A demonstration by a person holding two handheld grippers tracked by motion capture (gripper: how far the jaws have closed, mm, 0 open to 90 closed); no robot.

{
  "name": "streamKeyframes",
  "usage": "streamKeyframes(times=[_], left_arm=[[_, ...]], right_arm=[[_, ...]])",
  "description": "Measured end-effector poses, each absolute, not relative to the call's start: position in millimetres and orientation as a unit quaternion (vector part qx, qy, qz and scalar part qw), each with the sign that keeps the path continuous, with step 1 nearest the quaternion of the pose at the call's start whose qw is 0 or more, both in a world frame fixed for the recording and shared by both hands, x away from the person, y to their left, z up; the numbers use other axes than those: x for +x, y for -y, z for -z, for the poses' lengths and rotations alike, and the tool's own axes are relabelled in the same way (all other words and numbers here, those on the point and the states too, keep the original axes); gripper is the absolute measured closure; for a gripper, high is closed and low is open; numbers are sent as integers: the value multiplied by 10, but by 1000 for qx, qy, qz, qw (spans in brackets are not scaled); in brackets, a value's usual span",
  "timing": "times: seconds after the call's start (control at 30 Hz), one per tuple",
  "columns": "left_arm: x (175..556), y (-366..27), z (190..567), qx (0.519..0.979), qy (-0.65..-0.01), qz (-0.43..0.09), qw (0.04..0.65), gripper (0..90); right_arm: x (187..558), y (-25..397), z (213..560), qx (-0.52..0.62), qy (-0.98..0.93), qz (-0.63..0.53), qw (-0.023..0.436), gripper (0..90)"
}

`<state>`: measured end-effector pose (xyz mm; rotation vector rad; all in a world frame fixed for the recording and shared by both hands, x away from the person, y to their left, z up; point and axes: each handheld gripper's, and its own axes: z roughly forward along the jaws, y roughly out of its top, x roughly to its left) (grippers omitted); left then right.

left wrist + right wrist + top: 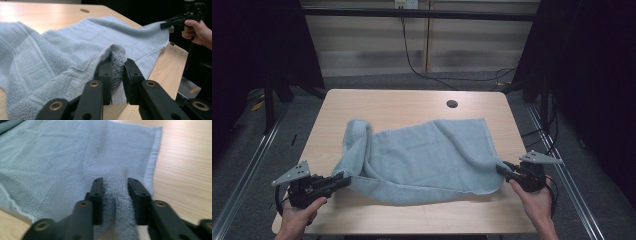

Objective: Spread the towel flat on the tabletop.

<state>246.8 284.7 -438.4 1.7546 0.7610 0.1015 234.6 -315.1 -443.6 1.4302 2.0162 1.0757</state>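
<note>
Pale blue towel point(427, 160) lies spread across mid-bench point(412, 100), far-left part bunched up at abt 10 o'clock, near edge lifted. Your left tongs point(343, 180) clamp the near-left corner at 7 o'clock; in the left gripper view terry cloth is pinched betw. the jaws. Your right tongs point(502, 170) clamp the near-right corner at 4 o'clock, fabric betw. jaws. Cable hole point(452, 104) at 1 o'clock, well apart from towel.

A light wooden table point(377, 105) with rounded corners carries a pale blue towel point(427, 155), which lies rumpled across its near half. Beyond the towel, toward the table's far edge, a small dark round hole point(452, 104) sits in the bare tabletop.
</note>
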Motion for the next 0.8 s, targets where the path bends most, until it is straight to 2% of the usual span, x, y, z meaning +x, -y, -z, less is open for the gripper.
streamKeyframes(times=[0.03,0.17,0.2,0.27,0.33,0.37,0.4,0.43,0.53,0.63,0.73,0.8], left_arm=[[2477,-2841,4338,749,-322,-47,577,737],[2500,-2828,4251,746,-321,-50,581,700],[2507,-2825,4230,744,-321,-52,584,682],[2522,-2800,4206,744,-320,-58,584,676],[2539,-2766,4229,745,-319,-55,583,662],[2545,-2755,4246,747,-319,-51,582,662],[2548,-2743,4276,750,-320,-52,577,658],[2546,-2741,4304,751,-320,-49,576,658],[2532,-2748,4391,760,-330,-57,557,617],[2512,-2771,4472,771,-343,-57,534,586],[2476,-2747,4463,775,-329,-37,538,578],[2441,-2731,4409,774,-322,-44,544,572]], right_arm=[[2319,3169,4384,520,-720,-391,240,566],[2333,3167,4293,521,-714,-394,251,526],[2342,3162,4278,516,-715,-402,244,528],[2375,3137,4310,515,-723,-402,225,588],[2446,3096,4515,519,-732,-399,191,619],[2446,3096,4515,519,-732,-399,191,619],[2517,3078,4743,530,-734,-394,158,617],[2517,3078,4743,530,-734,-394,158,617],[2577,2956,5009,530,-750,-376,121,578],[2558,2853,4998,516,-761,-380,103,544],[2530,2792,4933,505,-767,-380,113,526],[2538,2861,4827,502,-751,-410,126,541]])
